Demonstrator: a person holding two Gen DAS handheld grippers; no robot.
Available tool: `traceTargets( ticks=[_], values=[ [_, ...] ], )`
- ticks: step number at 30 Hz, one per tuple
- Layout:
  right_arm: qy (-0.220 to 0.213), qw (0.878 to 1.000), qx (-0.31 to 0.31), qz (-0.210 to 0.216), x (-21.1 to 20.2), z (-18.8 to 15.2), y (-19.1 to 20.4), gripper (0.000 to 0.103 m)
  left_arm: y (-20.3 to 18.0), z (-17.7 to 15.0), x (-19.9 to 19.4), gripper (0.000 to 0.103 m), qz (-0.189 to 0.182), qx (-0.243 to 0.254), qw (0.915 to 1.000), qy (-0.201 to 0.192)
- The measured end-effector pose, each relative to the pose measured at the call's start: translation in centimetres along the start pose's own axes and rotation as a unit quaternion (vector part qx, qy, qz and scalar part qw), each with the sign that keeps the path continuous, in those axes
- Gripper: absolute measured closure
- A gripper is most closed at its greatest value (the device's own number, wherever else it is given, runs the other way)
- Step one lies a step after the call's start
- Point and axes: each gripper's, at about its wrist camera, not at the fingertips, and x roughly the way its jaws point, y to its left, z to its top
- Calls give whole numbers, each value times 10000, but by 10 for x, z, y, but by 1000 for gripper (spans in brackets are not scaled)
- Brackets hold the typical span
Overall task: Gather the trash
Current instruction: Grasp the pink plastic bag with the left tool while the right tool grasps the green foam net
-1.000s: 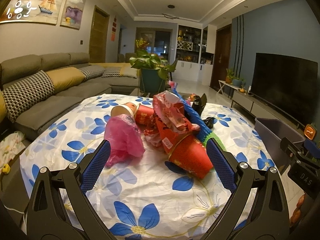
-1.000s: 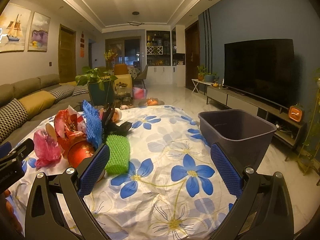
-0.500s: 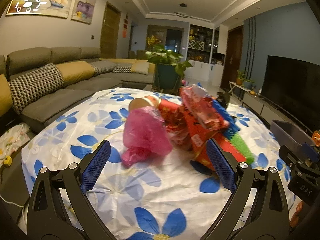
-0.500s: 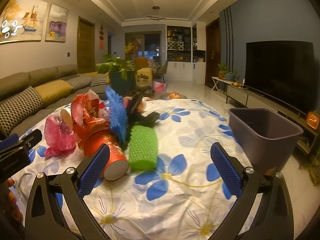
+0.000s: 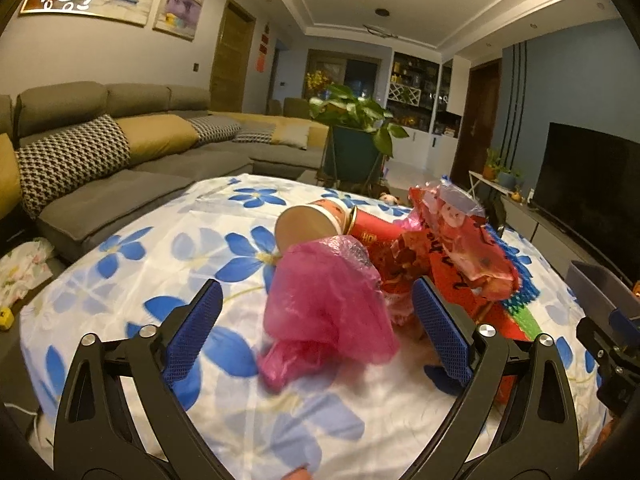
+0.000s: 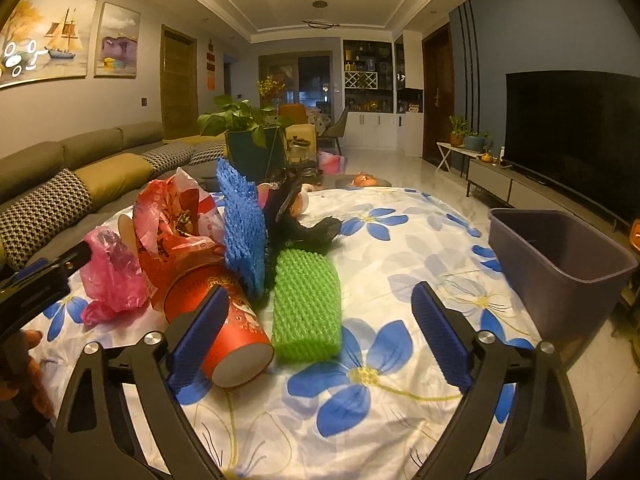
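Observation:
A heap of trash lies on the flowered tablecloth (image 6: 404, 240). My left gripper (image 5: 316, 336) is open, with a crumpled pink plastic bag (image 5: 328, 308) between its blue pads, untouched. Behind the bag lie a paper cup (image 5: 308, 224) and a red snack wrapper (image 5: 460, 236). My right gripper (image 6: 320, 336) is open and its jaws are closing. A green foam net (image 6: 306, 304) lies between them, clear of both pads. A red paper cup (image 6: 236, 332) on its side lies just behind the left pad. A blue foam net (image 6: 244, 228) stands behind.
A grey plastic bin (image 6: 560, 264) stands at the table's right edge, also seen as the bin (image 5: 596, 292) in the left wrist view. A sofa (image 5: 120, 184) runs along the left. A potted plant (image 6: 248, 136) stands behind the table, a TV (image 6: 572, 136) on the right.
Both grippers have moved forward and down to the heap. The pink bag now sits between the left jaws, the green net between the right jaws, which have narrowed a little.

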Motion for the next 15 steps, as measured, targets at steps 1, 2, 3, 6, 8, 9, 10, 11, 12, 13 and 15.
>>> traceTargets(
  ticks=[1, 2, 3, 6, 8, 9, 10, 11, 12, 13, 15],
  values=[
    [3, 10000, -19, -11, 2, 0, 0, 20, -2, 0, 5, 16, 35, 48, 10000, 38],
    [25, 10000, -34, -36, 6, 0, -1, 23, -3, -1, 10, 19, 59, 95, 9999, 66],
    [44, 10000, -33, -44, 7, -1, -2, 24, -4, -2, 14, 24, 49, 133, 9998, 103],
    [198, 9998, -7, -34, 19, -4, -9, 31, -4, -7, 26, 40, -54, 112, 9995, 291],
    [301, 9995, 45, 30, 27, -7, -14, 34, -2, -10, 29, 51, -142, 48, 9993, 348],
    [336, 9994, 64, 45, 30, -9, -16, 35, -2, -11, 31, 58, -156, 37, 9991, 380],
    [390, 9992, 74, 64, 35, -10, -17, 36, -2, -12, 31, 66, -158, 47, 9991, 386],
    [442, 9990, 79, 82, 40, -12, -18, 40, -3, -13, 31, 71, -158, 63, 9991, 384],
    [490, 9987, 83, 118, 44, -13, -19, 41, -3, -14, 32, 84, -157, 66, 9991, 385],
    [566, 9982, 93, 147, 50, -15, -20, 43, -3, -15, 32, 93, -185, 45, 9991, 391],
    [710, 9972, 90, 211, 59, -18, -20, 46, -1, -16, 28, 94, -230, -19, 9991, 366]
  ],
)
